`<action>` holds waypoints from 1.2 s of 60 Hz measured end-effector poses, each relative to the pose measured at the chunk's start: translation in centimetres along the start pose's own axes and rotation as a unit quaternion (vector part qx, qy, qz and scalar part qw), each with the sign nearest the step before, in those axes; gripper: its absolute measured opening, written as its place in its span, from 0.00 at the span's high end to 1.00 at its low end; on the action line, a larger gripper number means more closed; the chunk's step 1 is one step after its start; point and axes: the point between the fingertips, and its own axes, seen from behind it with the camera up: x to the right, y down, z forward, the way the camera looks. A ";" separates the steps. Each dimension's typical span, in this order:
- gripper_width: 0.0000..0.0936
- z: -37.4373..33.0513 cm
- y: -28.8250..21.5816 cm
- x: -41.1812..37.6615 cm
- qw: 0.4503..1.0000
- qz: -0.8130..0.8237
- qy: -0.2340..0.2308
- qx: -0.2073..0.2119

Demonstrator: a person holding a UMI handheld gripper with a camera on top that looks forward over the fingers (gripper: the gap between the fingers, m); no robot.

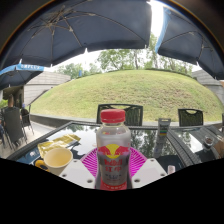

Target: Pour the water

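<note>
Setting: outdoor patio, umbrellas (85, 28) overhead, grassy mound (125, 92) beyond.
Desk (185, 150): yellow bowl (57, 157) beside claw.
Claw (113, 164): clenched on red-capped bottle (113, 147).

The tongs (113, 163) are closed on a clear bottle (113, 150) with a red cap, both pink pads (92, 160) pressing its sides. The bottle stands upright, label facing the camera. A yellow bowl (56, 157) sits on the bench (170, 152) beside it. Chairs (120, 112), umbrellas (90, 28) and a grassy mound (120, 88) lie beyond.
</note>
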 end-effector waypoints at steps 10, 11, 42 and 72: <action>0.63 -0.3 1.0 -2.4 1.000 -0.003 -0.028 -0.002; 0.62 -0.1 1.3 -2.1 1.000 -0.005 -0.028 -0.001; 0.11 -5.7 0.8 -2.7 0.999 0.002 -0.028 -0.022; 0.10 -24.6 3.0 -7.8 0.997 -0.051 -0.053 -0.024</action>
